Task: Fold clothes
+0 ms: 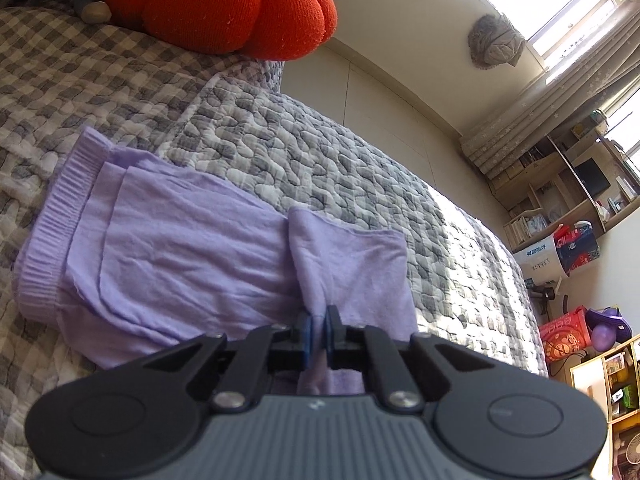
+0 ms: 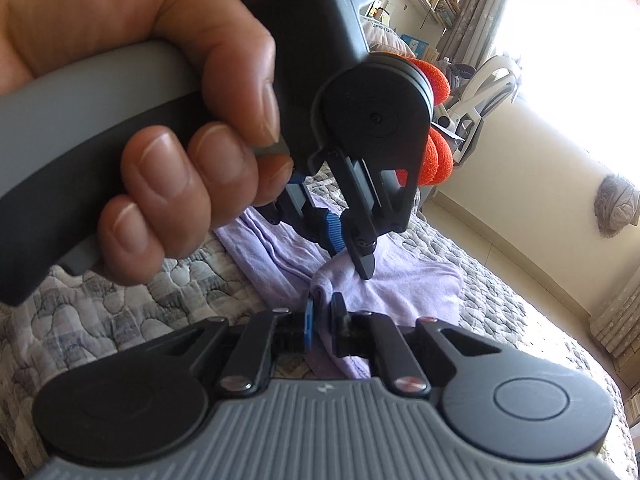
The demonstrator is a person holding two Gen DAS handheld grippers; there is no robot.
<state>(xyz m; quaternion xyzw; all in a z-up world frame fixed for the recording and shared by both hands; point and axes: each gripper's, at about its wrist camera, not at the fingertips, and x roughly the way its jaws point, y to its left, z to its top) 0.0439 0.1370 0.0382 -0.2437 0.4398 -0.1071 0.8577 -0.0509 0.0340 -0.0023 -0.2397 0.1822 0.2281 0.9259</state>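
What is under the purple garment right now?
The purple garment lies on a grey checked quilt, visible all around it. Whatever sits directly beneath the cloth is covered.

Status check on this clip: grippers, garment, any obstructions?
Left gripper shut on lilac garment. Right gripper pinching the same cloth alongside. Garment part-folded on quilt. Orange cushion well clear.

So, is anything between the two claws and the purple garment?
No. The left claw and the right claw each pinch a fold of the garment directly, close together, on the quilt; nothing visible stands between.
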